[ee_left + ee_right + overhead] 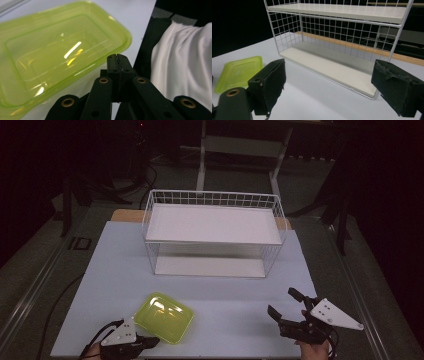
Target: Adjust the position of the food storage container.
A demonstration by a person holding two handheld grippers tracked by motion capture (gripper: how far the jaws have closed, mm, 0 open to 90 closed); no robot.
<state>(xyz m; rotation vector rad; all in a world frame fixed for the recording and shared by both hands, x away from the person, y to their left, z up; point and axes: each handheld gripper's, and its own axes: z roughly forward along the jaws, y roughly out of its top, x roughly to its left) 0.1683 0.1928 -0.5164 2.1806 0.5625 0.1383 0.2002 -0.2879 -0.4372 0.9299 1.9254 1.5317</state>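
Observation:
A yellow-green see-through plastic tray [164, 317] lies flat on the white table near its front left. In the left gripper view the tray [57, 55] spreads wide and close. My left gripper [152, 340] sits at the tray's near rim, its jaws pressed together [117, 61] with nothing between them. My right gripper [285, 303] hovers at the front right, wide open and empty. Between its pads [332, 87] I see the white wire rack [342, 32], and the tray [239, 71] lies far to the left.
The two-shelf wire rack [212, 237] stands at the table's middle back, both shelves bare. A white cloth sleeve [180, 65] is close on the right of the left gripper. The table's front edge [200, 356] lies just below both grippers. Dark floor and a stand's legs lie beyond.

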